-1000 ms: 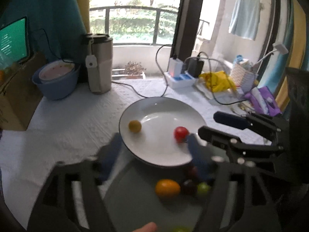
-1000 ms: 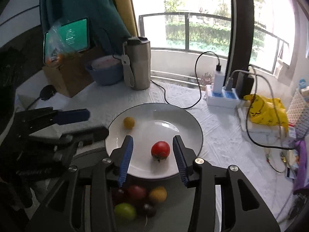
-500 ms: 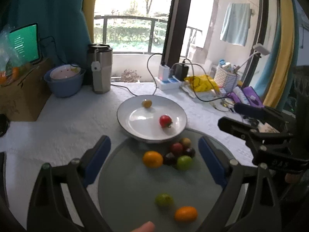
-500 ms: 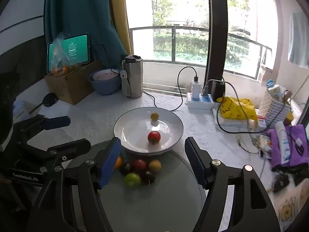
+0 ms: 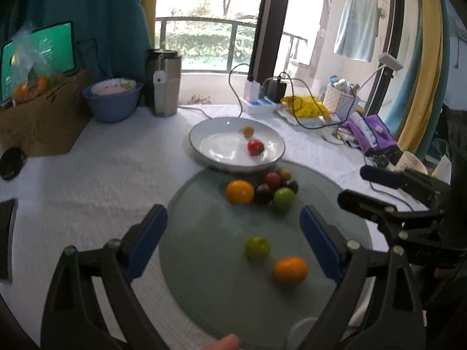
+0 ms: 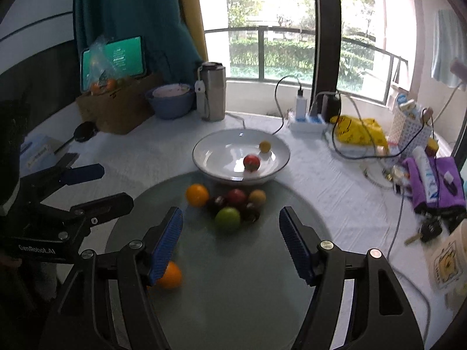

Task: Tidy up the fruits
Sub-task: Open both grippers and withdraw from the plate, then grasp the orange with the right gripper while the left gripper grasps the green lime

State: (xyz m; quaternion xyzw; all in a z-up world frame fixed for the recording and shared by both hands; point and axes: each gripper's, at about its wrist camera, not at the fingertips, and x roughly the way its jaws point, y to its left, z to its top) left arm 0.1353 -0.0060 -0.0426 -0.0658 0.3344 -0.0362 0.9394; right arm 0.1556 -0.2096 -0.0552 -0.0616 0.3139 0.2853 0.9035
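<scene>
Left wrist view: the left gripper (image 5: 233,239) hangs with its fingers spread wide and nothing between the pads, above the round glass turntable (image 5: 204,277); the right gripper (image 6: 230,239) is likewise wide and empty. On the turntable, a green fruit (image 5: 257,246) and an orange fruit (image 5: 290,269) lie near its front, apart from a tight cluster near its far edge: an orange (image 5: 239,191), a green apple-like fruit (image 5: 283,198), dark plums and a red fruit, all touching. Just beyond the turntable's far edge stands the white plate (image 5: 204,143), holding a red tomato (image 5: 255,147) and a small yellow fruit (image 5: 248,130). Likely risks: round fruit rolls on smooth glass if nudged by one finger; a grasp into the cluster may scatter its neighbours; the two grippers, close together over the turntable, may collide. Farther from the turntable stand a steel tumbler (image 5: 163,83), a blue bowl (image 5: 112,102), a power strip (image 5: 258,100) with trailing cables, none blocking the path.
</scene>
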